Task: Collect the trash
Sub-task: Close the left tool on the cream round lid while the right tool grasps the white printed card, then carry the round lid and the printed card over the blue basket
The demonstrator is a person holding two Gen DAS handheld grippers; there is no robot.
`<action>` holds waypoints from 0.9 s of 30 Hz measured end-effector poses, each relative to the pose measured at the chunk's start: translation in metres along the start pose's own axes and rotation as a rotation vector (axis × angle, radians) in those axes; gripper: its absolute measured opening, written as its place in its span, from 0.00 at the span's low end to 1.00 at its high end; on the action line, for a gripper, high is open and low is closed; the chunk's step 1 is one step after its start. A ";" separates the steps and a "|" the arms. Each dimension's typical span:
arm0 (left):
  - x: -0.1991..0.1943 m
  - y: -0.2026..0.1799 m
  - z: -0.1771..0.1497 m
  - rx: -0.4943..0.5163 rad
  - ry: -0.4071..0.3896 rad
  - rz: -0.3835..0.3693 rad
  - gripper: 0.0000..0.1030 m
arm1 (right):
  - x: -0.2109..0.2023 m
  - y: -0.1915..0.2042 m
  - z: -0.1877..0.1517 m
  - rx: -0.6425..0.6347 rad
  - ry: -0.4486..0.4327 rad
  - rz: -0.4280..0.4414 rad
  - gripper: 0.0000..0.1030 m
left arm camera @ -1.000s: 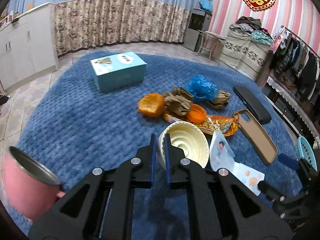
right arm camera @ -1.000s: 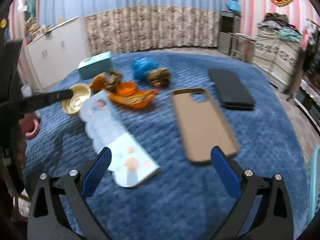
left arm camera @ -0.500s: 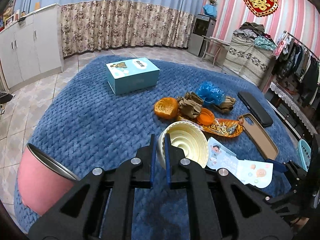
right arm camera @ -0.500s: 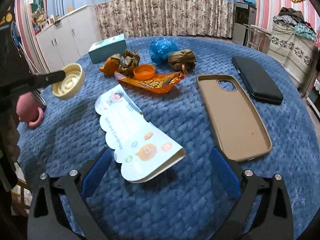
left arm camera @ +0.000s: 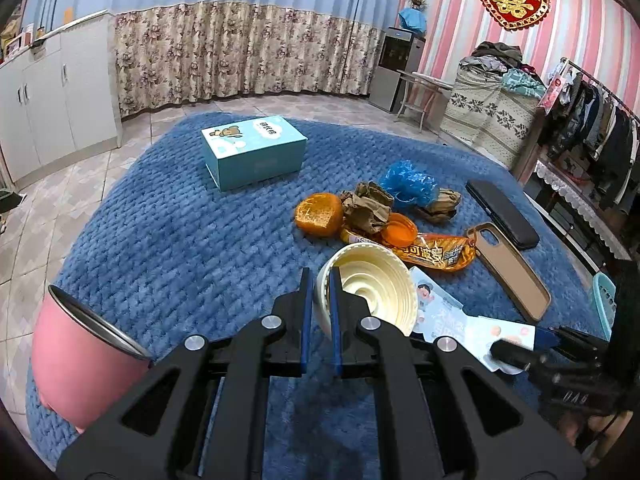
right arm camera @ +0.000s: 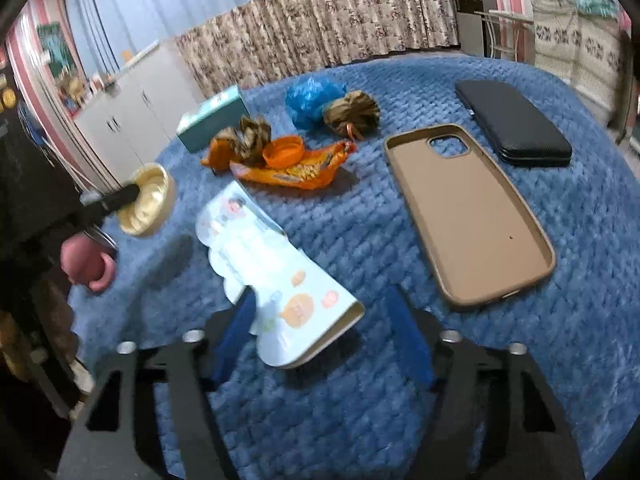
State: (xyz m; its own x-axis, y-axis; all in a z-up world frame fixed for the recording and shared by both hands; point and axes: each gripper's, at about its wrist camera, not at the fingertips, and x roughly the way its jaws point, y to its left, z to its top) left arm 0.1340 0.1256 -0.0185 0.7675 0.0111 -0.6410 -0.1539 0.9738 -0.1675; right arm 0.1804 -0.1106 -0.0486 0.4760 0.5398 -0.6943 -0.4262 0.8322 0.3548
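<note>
My left gripper (left arm camera: 320, 312) is shut on the rim of a cream ribbed lid (left arm camera: 372, 292), which it holds above the blue cloth. A white printed packet (right arm camera: 272, 272) lies flat between the blue fingers of my right gripper (right arm camera: 320, 316). Those jaws are closing; the left finger is at the packet's edge and the right finger stands clear of it. Farther back lies a pile of trash: an orange snack wrapper (right arm camera: 296, 170), an orange cap (right arm camera: 282, 150), an orange peel (left arm camera: 319, 216), crumpled brown paper (left arm camera: 368, 206) and a blue plastic bag (right arm camera: 314, 94).
A tan phone case (right arm camera: 468, 216) and a black case (right arm camera: 514, 124) lie right of the packet. A teal box (left arm camera: 252, 152) stands at the back. A pink mug (left arm camera: 80, 360) sits at the near left edge, a teal basket (left arm camera: 604, 300) at the right.
The right gripper's jaws have narrowed from wide open around the white packet, and that gripper has rolled. The left gripper still holds the cream lid in about the same place.
</note>
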 end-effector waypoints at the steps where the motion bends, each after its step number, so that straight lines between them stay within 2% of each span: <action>1: 0.000 0.000 0.000 0.000 0.000 -0.001 0.07 | -0.001 0.000 0.001 0.013 -0.007 0.024 0.39; 3: 0.000 -0.001 0.000 0.006 -0.002 -0.003 0.07 | -0.001 0.001 0.002 0.016 -0.011 0.041 0.26; 6: 0.000 -0.004 0.001 0.016 -0.004 -0.005 0.07 | -0.002 0.005 0.003 0.006 -0.024 0.054 0.19; 10: -0.001 -0.007 0.004 0.012 -0.007 -0.014 0.07 | -0.021 0.011 0.007 -0.034 -0.113 0.031 0.07; 18: -0.010 -0.038 0.022 0.040 -0.050 -0.063 0.07 | -0.096 -0.010 0.013 0.005 -0.374 -0.100 0.06; 23: -0.007 -0.072 0.029 0.073 -0.059 -0.118 0.07 | -0.143 -0.032 0.007 0.021 -0.477 -0.269 0.06; 27: -0.004 -0.115 0.033 0.117 -0.067 -0.183 0.07 | -0.184 -0.062 -0.004 0.081 -0.543 -0.404 0.06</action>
State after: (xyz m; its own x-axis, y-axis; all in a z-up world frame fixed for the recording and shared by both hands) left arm 0.1692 0.0216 0.0279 0.8160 -0.1569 -0.5563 0.0619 0.9806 -0.1857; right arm 0.1161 -0.2618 0.0540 0.9133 0.1547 -0.3768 -0.0855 0.9772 0.1942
